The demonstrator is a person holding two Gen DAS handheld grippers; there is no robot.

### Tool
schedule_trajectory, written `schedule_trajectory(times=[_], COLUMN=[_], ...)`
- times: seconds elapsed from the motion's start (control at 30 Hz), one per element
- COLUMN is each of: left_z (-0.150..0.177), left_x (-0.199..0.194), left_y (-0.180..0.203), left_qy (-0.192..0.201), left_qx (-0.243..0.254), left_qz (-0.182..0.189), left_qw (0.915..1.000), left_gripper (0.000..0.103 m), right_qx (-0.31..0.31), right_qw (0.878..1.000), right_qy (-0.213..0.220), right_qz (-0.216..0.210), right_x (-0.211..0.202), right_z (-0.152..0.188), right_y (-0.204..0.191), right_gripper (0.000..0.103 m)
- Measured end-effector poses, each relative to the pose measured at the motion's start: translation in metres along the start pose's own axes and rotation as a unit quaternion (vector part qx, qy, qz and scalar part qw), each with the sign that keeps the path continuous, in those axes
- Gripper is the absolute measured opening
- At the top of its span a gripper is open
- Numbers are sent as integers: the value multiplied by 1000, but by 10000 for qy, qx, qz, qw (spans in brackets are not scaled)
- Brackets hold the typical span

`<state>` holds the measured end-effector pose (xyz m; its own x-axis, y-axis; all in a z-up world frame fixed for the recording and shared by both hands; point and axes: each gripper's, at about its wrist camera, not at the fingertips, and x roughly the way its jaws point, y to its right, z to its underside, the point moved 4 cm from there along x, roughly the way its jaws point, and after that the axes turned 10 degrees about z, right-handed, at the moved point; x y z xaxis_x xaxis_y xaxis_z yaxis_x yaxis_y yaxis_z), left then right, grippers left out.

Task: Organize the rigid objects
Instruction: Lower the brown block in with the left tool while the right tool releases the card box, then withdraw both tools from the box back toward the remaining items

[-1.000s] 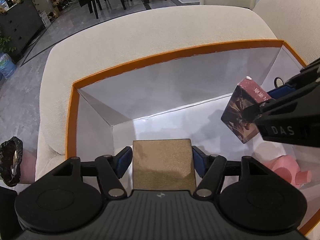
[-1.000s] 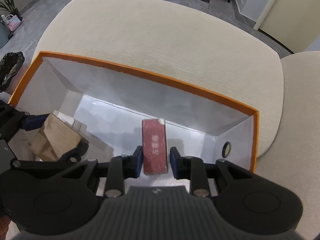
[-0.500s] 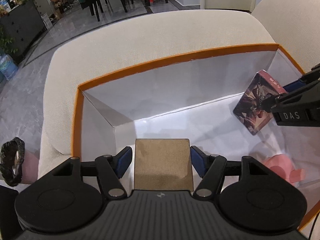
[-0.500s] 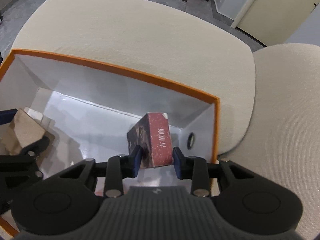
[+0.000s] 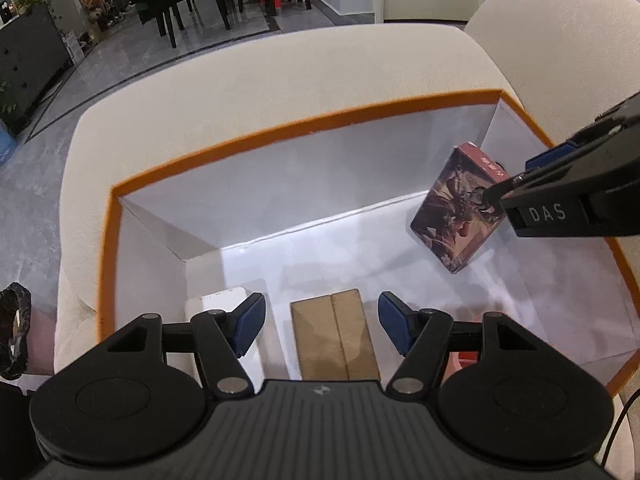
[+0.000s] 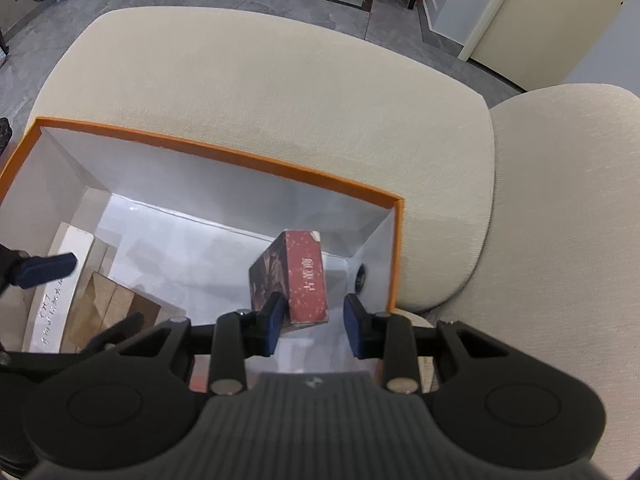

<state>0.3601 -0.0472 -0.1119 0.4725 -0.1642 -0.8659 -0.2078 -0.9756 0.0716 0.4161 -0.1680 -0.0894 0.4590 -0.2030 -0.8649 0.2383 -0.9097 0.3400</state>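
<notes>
1. The left gripper (image 5: 322, 322) has let go: its fingers are now spread, and the brown box (image 5: 335, 334) lies low in the frame on the orange box (image 5: 248, 142) floor.
2. The right gripper (image 6: 316, 322) has spread too; the red box (image 6: 298, 280), right of centre, perhaps touches one pad.

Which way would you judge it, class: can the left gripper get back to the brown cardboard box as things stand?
Probably yes. The left gripper is open with the brown cardboard box lying between its fingers; nothing covers it, and the right gripper is off to the side.

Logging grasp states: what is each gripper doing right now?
Left gripper: open, brown box released below.
Right gripper: open, red box between fingers.
</notes>
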Motion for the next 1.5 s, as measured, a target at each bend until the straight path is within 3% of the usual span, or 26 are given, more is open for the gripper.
schedule_trajectory(times=[0.13,0.23,0.33,0.67,0.8,1.5], left_z=[3,4,3,7,11,99], left_x=[-7,-10,-15,-40,-61,-158], left_y=[-5,-8,-8,-3,0,9], left_qy=[56,69,91,227,353,927], left_qx=[-26,-25,-9,63,100,-132], left_qz=[-22,-30,-29,-33,-63,143], left_qw=[10000,10000,10000,9997,9993,9955], left_gripper=[77,77,77,77,77,77], right_qx=[-90,-310,-219,-41,20,651], right_qw=[9999,9982,9983,9996,9996,9939], right_qy=[4,91,200,152,221,842], right_qz=[76,510,503,223,177,-281], right_x=[1,1,-6,-23,-37,-142], right_z=[3,3,2,14,25,125], right_y=[1,-1,-1,7,7,30], right_gripper=[29,10,18,21,35,38])
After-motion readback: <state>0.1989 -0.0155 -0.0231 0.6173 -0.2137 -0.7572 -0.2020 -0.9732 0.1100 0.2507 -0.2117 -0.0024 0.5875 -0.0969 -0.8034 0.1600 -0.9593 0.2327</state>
